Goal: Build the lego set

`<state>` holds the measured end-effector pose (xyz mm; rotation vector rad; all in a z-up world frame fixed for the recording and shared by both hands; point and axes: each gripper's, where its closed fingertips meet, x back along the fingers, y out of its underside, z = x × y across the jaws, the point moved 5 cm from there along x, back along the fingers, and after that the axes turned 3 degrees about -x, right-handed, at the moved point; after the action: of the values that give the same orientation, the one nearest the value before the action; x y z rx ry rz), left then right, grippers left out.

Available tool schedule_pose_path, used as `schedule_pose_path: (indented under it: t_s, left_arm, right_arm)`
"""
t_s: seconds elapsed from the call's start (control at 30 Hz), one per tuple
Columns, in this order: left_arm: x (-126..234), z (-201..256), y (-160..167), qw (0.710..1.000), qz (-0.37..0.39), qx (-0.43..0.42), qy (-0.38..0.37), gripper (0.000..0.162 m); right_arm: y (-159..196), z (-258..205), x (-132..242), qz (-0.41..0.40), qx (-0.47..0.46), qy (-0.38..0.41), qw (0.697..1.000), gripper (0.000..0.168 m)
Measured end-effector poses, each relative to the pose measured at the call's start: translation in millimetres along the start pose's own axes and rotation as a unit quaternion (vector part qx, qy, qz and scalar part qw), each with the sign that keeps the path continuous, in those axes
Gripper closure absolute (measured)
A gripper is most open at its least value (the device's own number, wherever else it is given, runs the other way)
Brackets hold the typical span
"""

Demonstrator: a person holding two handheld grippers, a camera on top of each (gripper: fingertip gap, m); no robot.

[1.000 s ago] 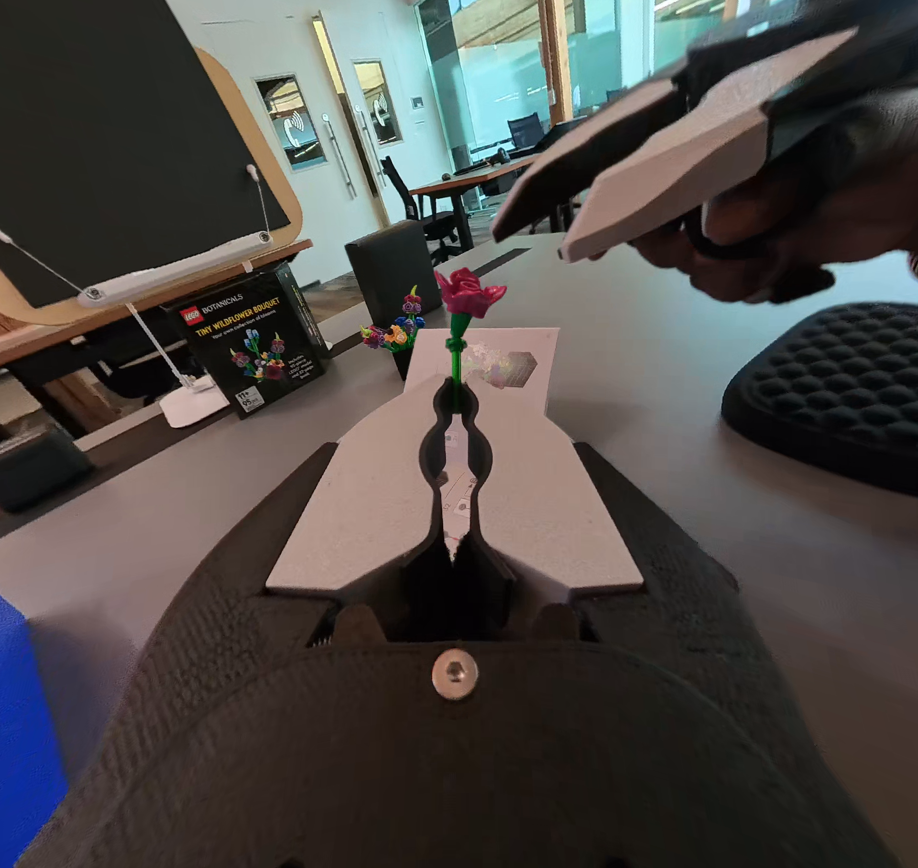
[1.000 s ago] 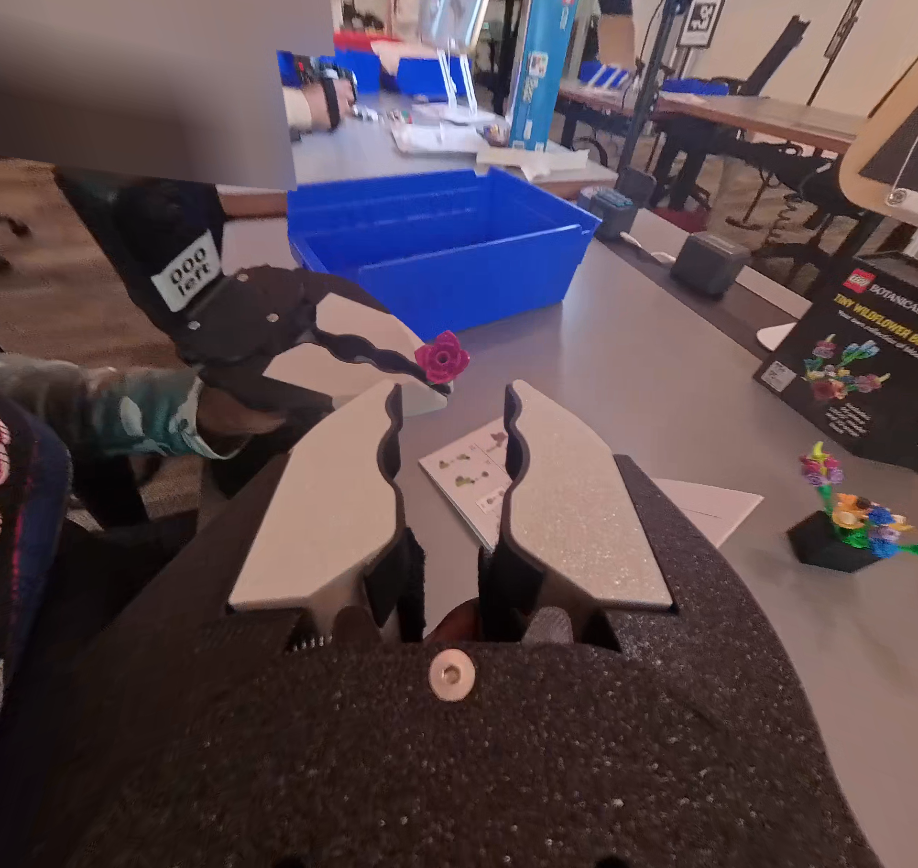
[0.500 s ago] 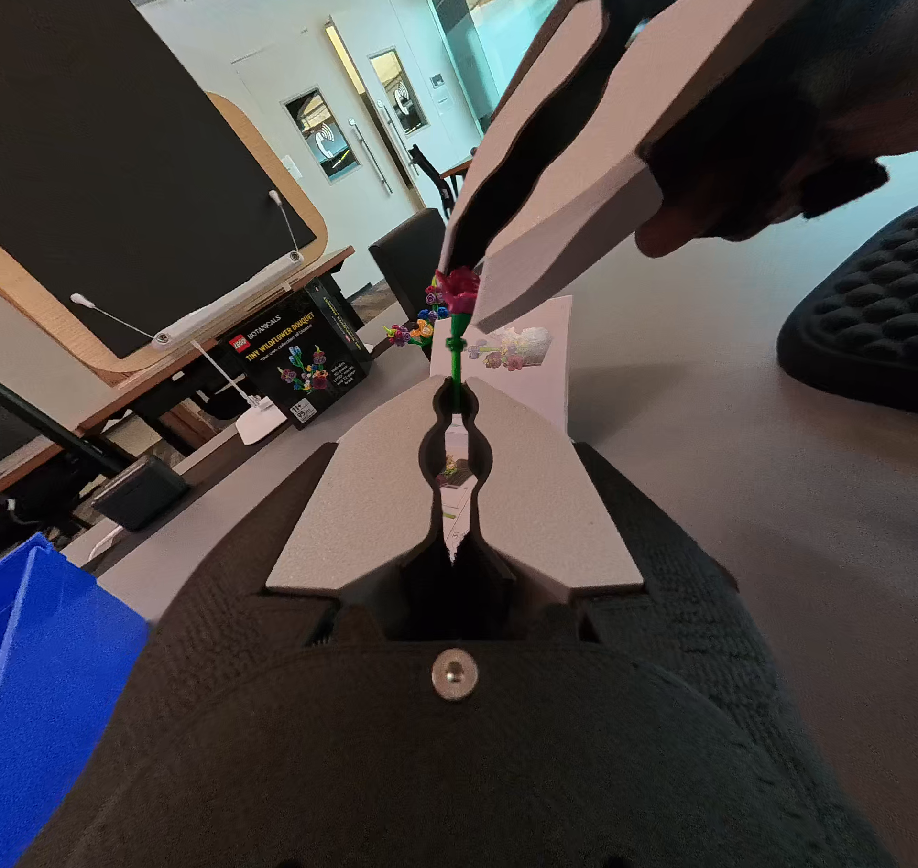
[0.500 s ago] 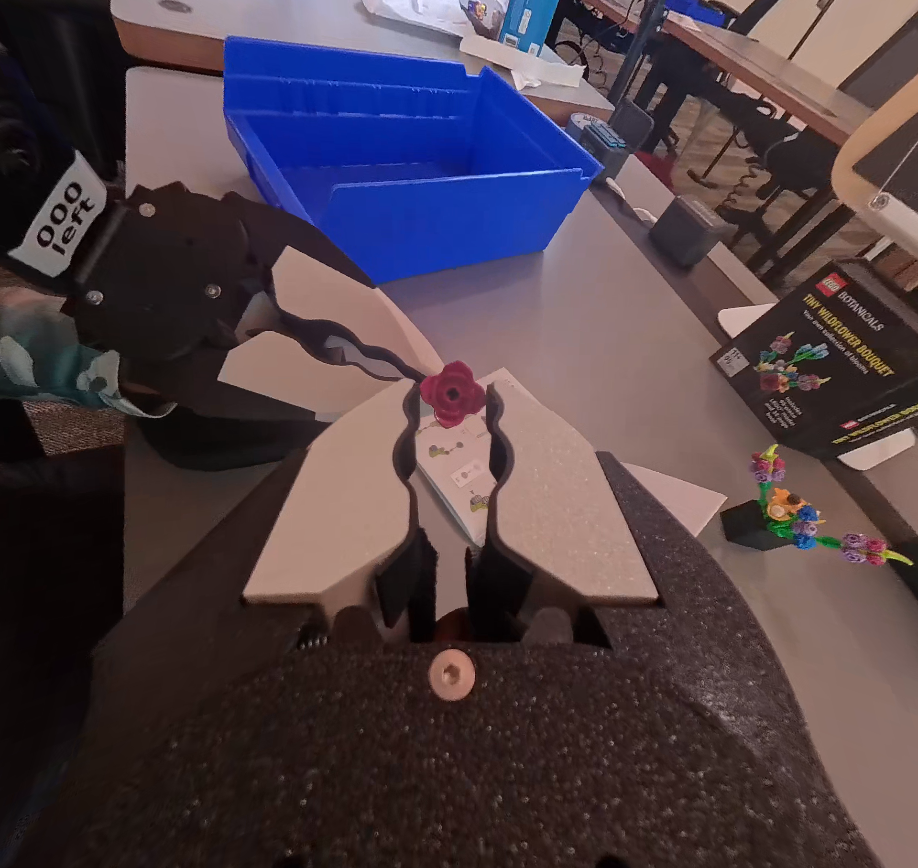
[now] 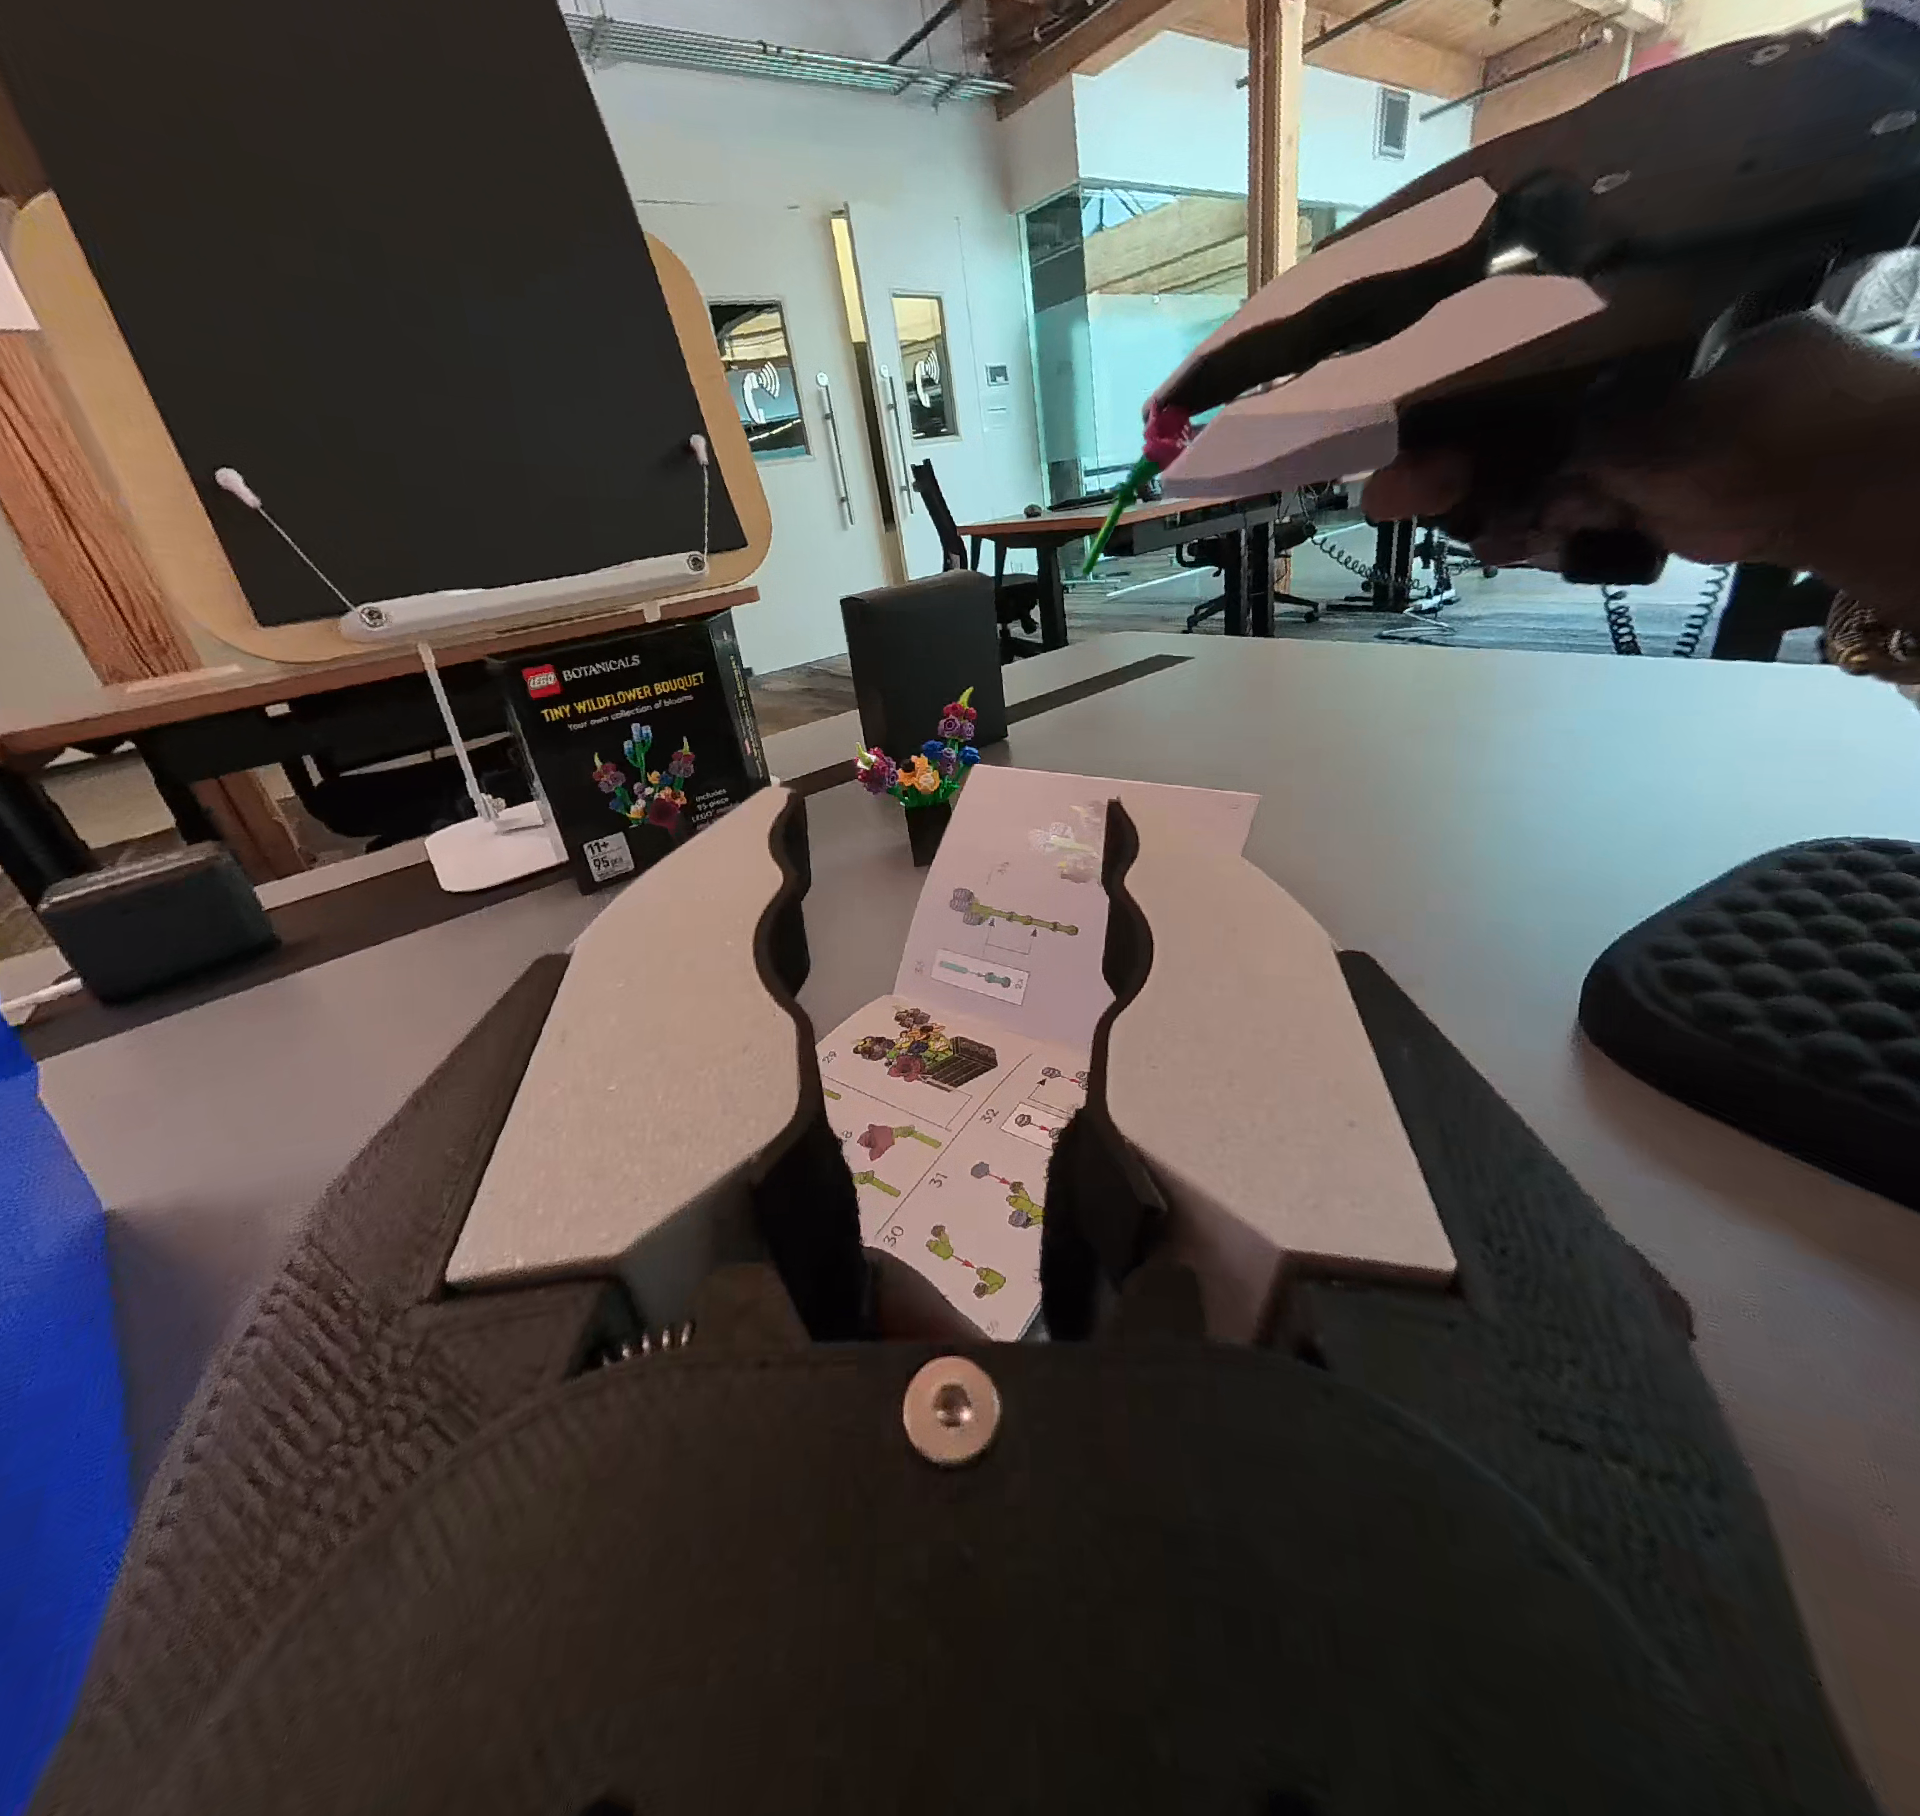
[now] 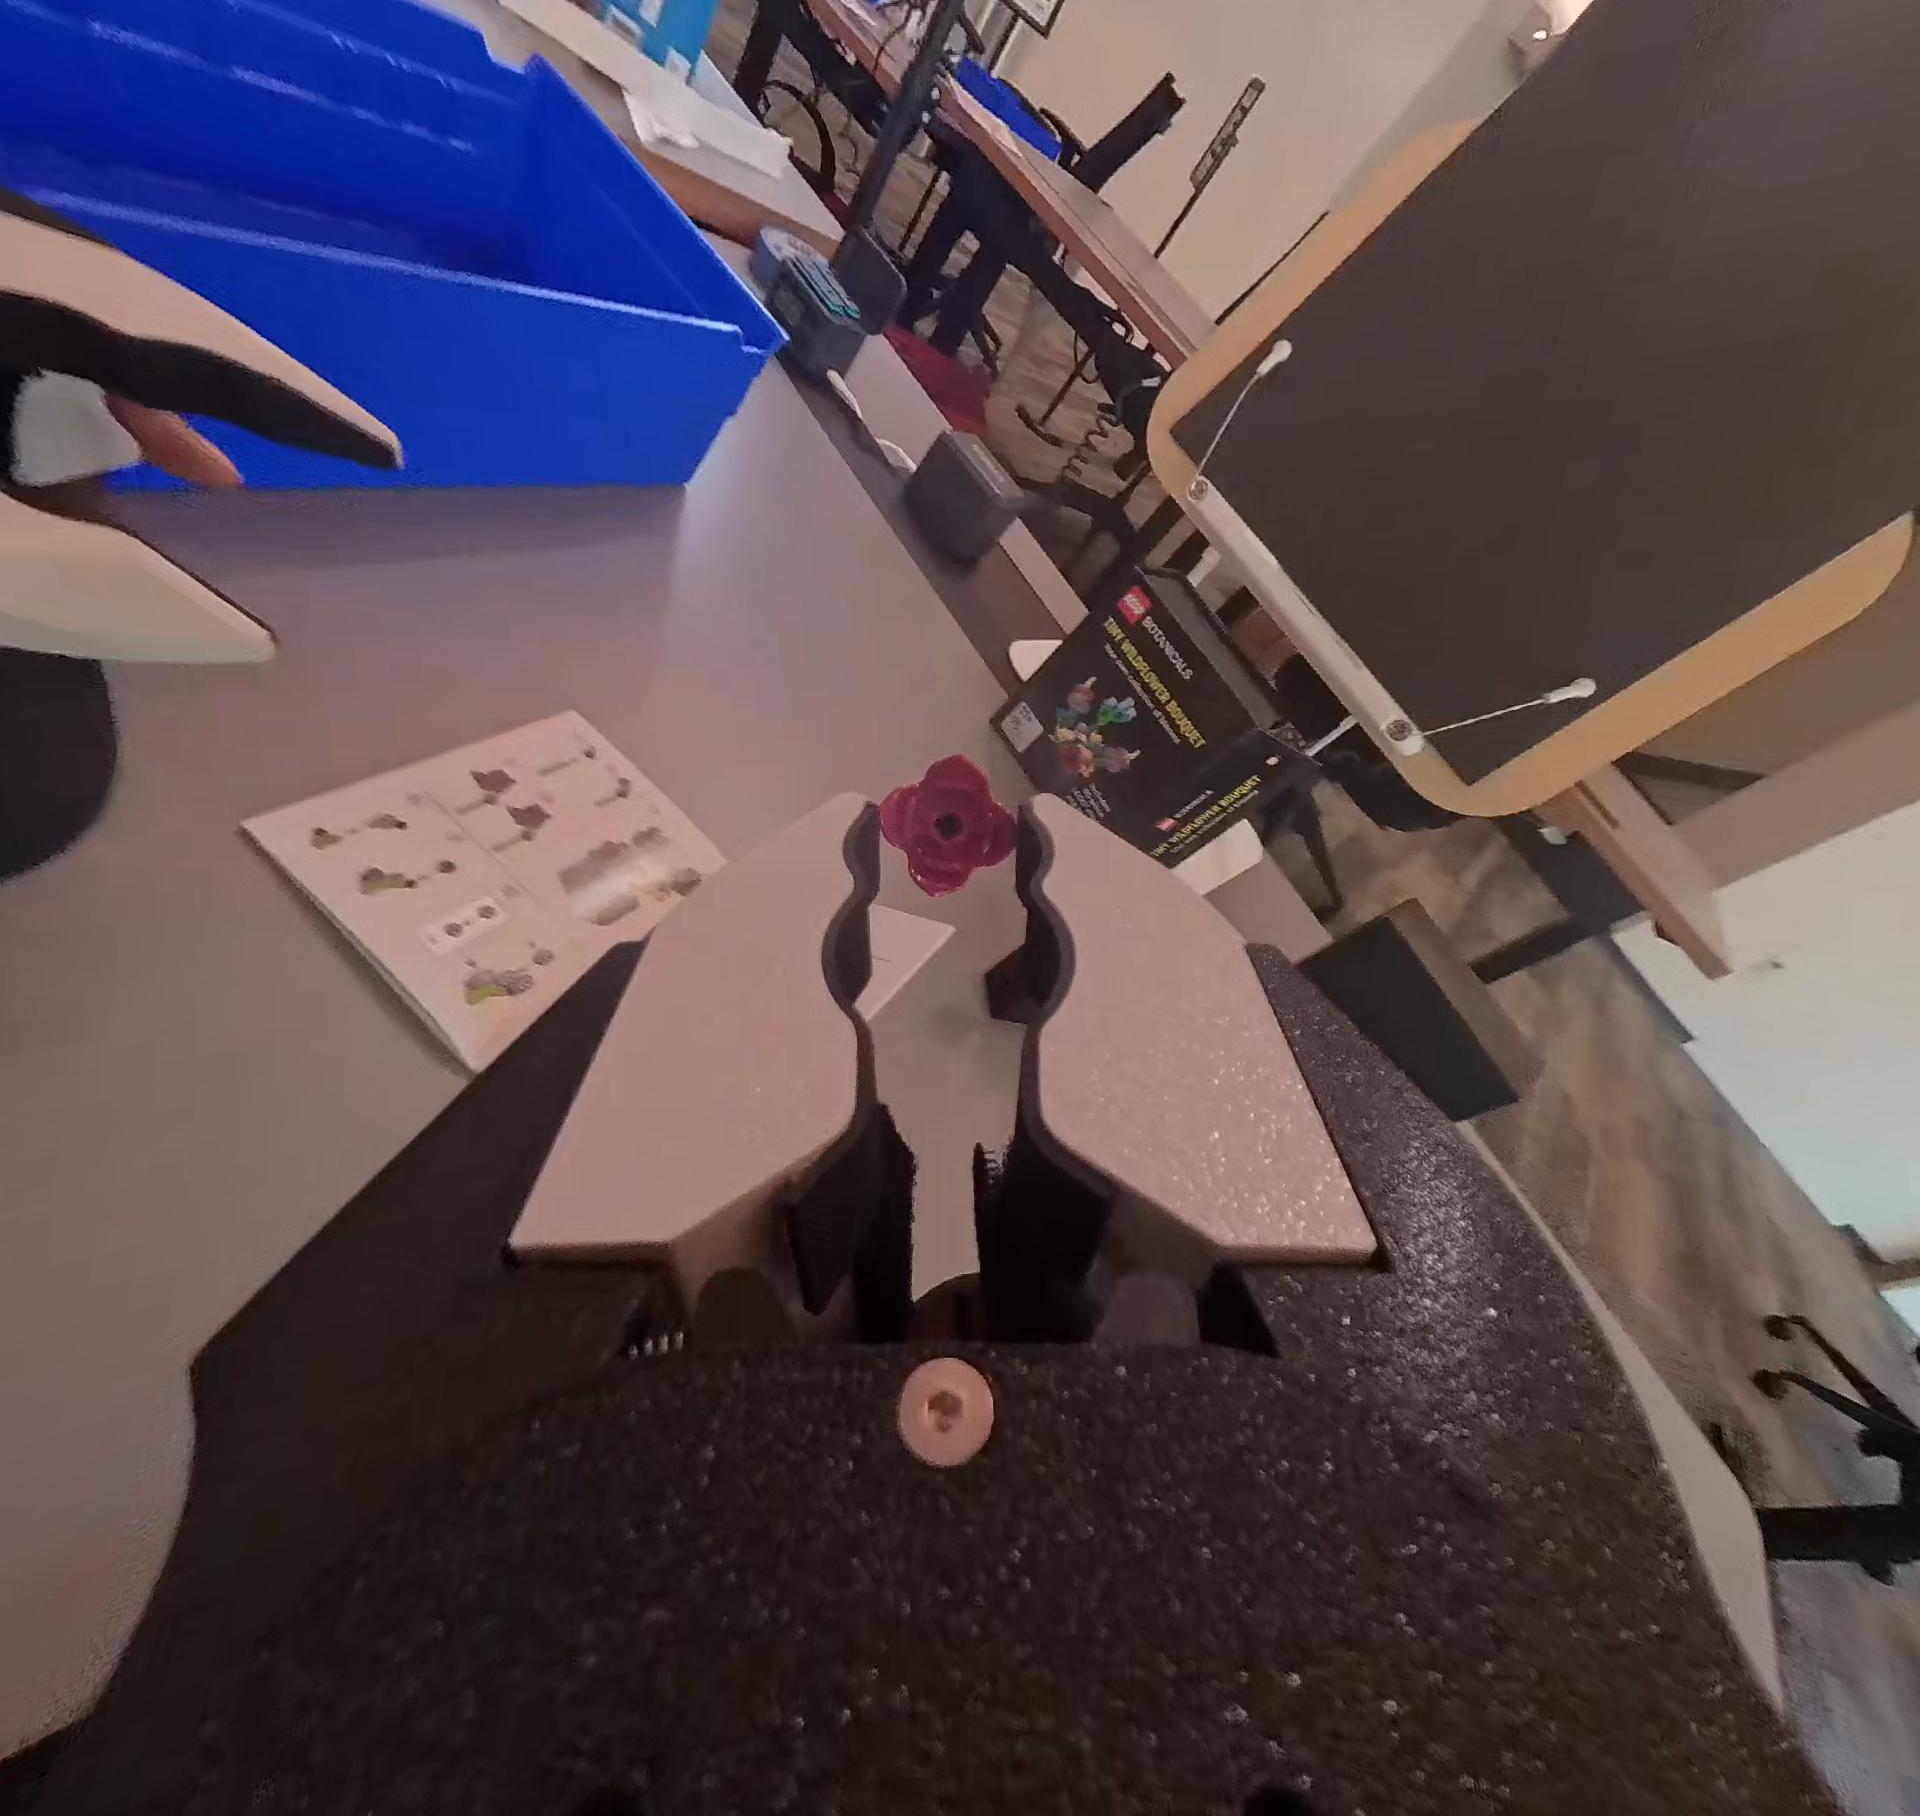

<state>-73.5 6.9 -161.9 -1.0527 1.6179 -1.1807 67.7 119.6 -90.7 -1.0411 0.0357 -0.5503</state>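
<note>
**Right gripper holds the flower; left stands open and empty**

Left wrist view: left gripper has jaws spread wide, nothing between them, only the instruction booklet showing through the gap on the grey table. Right gripper sits at 1–2 o'clock, raised above the table, jaws pinched on the red flower at its head. The green stem hangs free below the tips, long axis slanting down toward 7 o'clock. The built bouquet in its black base stands at 12 o'clock, just past the booklet's far edge, well below the held flower. The set box is at 11 o'clock and a black textured pad at 3 o'clock.

Right wrist view: the red flower is clamped between the tips, bloom facing the camera, stem hidden behind it. The left gripper is at 9–10 o'clock, apart from the flower. The blue bin is at 11 o'clock. A black block peeks through the jaw gap, probably the bouquet base; the blooms are not visible here.

The coming move looks like planting the stem in the bouquet: the right gripper is nearer, and the stem needs tipping toward upright over the base.

Count: grippers 2, loose flowers 1, bouquets 1, booklets 1, set boxes 1, bins 1, pads 1.
</note>
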Motion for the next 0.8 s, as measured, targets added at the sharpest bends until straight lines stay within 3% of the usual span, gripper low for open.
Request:
schedule_pose_path:
  t_s: [0.23, 0.5, 0.8]
  left_arm:
    - [0.8, -5.5, 1.4, 1.000, 0.001, 0.022, -0.011, 0.104]
    - [3.7, -16.6, 2.9, 0.997, 0.013, 0.080, -0.016, 0.104]
    - [6.0, -17.2, 2.1, 0.995, 0.027, 0.099, 0.003, 0.105]
  right_arm:
    - [11.1, 9.1, -16.1, 0.006, 0.009, 0.011, 1.000, 0.143]
    - [-1.2, -17.5, -16.0, 0.077, 0.001, -0.082, 0.994, 0.143]
    - [16.2, -40.8, -14.0, 0.204, -0.149, -0.169, 0.953, 0.143]
